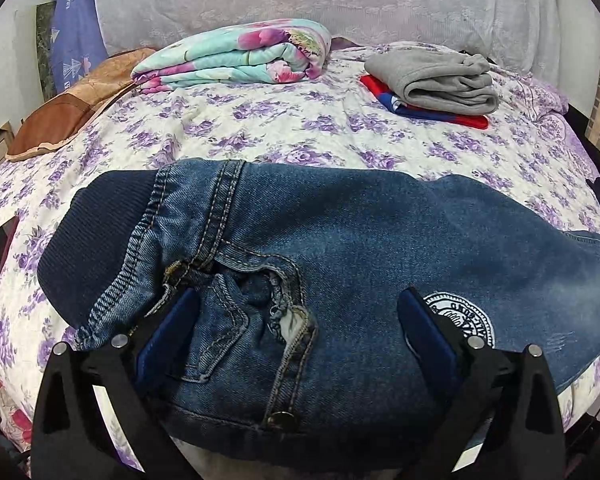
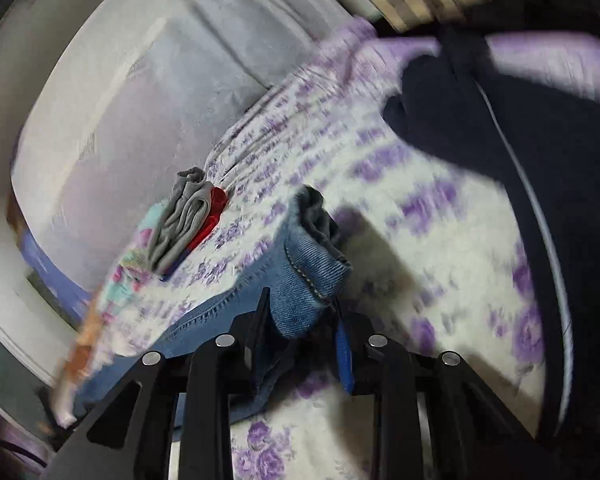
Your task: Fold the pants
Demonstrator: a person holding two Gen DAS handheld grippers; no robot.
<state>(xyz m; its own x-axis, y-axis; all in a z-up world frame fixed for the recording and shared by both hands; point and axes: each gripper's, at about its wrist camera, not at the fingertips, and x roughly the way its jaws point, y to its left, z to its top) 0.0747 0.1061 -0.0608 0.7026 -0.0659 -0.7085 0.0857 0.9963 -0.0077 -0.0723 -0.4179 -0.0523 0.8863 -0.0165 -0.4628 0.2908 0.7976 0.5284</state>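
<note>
- Left gripper (image 1: 298, 322): jaws spread wide over jeans (image 1: 340, 240) at the fly, gripping nothing.
- Right gripper (image 2: 300, 320): jaws clamped on the leg end (hem bunched).
- Long axis: waistband near left, legs toward right, across bed (image 1: 260, 120).

- The left gripper (image 1: 298, 312) points down at a slant over the jeans (image 1: 340, 232), its jaws spread wide, blue pads either side of the fly and clear of the cloth between them.
- The right gripper (image 2: 300, 320) points shallowly downward, rolled to one side, its jaws drawn close on the bunched leg end of the jeans, pads pressing the denim.
</note>
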